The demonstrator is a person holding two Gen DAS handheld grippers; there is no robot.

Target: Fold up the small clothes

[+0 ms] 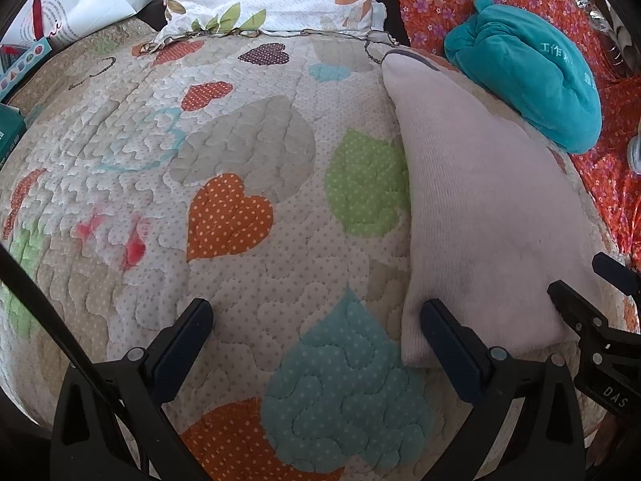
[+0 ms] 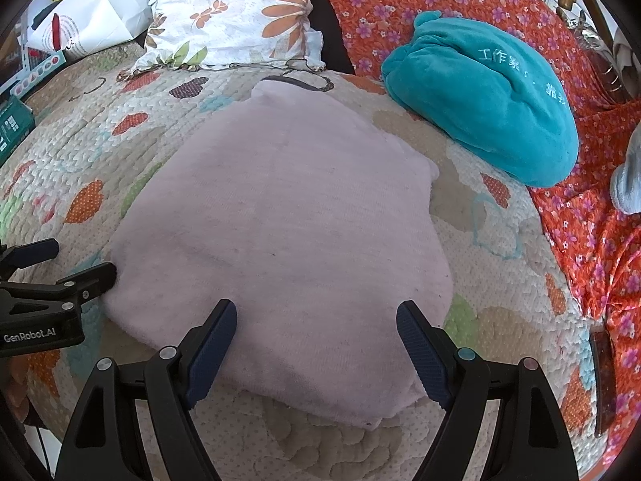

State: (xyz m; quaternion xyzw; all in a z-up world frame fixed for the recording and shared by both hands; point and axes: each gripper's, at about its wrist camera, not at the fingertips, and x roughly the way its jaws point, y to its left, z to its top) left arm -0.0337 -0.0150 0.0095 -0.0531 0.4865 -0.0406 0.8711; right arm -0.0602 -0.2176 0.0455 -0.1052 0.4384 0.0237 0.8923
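Note:
A pale pink knit garment (image 2: 280, 216) lies folded flat on the heart-patterned quilt (image 1: 224, 160). In the left wrist view the garment (image 1: 480, 216) lies at the right. My left gripper (image 1: 316, 312) is open and empty over the quilt, its right finger at the garment's near left corner. It also shows at the left edge of the right wrist view (image 2: 80, 264). My right gripper (image 2: 316, 316) is open and empty, its fingers over the garment's near edge. It also shows at the right of the left wrist view (image 1: 581, 280).
A teal plush cushion (image 2: 488, 104) lies at the back right on an orange flowered cloth (image 2: 581, 248). A white flowered pillow (image 2: 232, 12) leans at the back. A white paper bag (image 2: 92, 16) and boxes (image 1: 10, 124) stand at the far left.

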